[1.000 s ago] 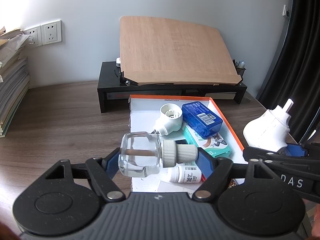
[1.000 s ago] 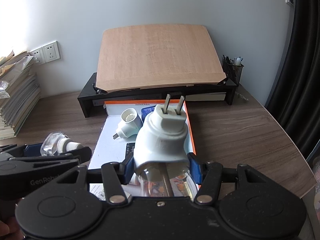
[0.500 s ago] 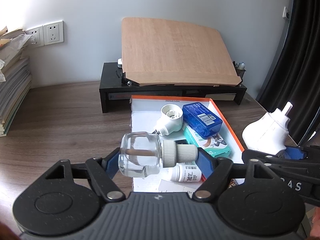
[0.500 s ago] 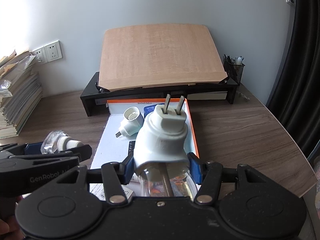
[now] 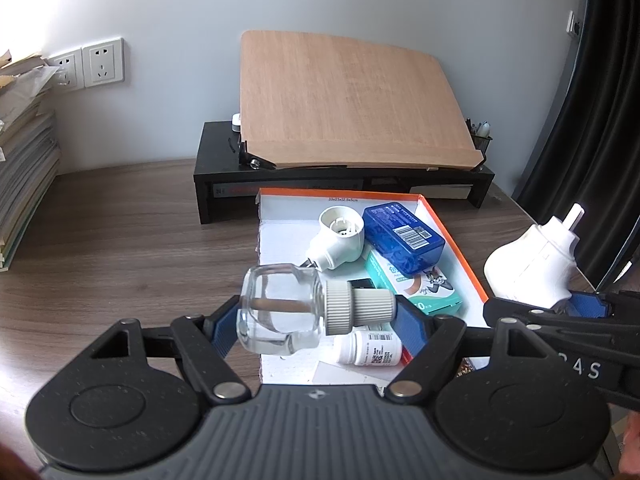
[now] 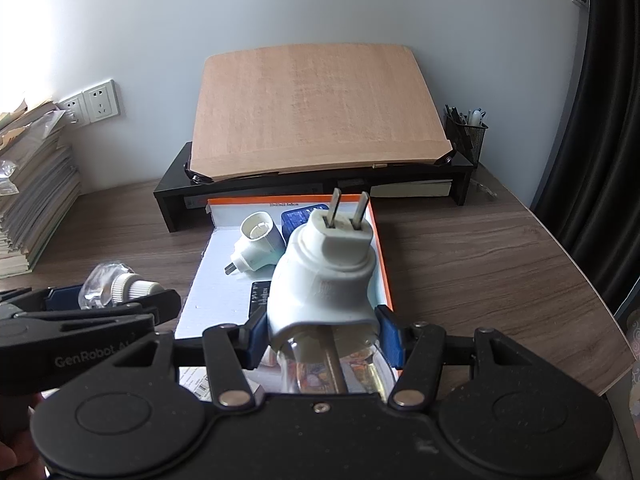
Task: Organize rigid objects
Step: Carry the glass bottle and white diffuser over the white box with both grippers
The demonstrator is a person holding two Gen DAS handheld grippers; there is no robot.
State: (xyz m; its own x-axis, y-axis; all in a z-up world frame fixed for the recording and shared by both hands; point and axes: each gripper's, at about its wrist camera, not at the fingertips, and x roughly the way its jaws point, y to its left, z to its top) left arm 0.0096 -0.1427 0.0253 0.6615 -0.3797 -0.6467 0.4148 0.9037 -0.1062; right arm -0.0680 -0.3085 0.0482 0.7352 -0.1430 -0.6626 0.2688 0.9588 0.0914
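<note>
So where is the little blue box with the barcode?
In the left wrist view, the blue box lies in the orange-rimmed tray, toward its far right side. It rests partly on the teal carton, right beside the white plug-in heater.

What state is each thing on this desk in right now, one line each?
Left gripper: shut on the glass bottle, held sideways, cap on.
Right gripper: shut on the white plug-in heater, prongs up.
Orange-rimmed box: open, partly filled.
Second white heater: lying in the box.
Blue case: closed.
Small white bottle: lying down, capped.
</note>
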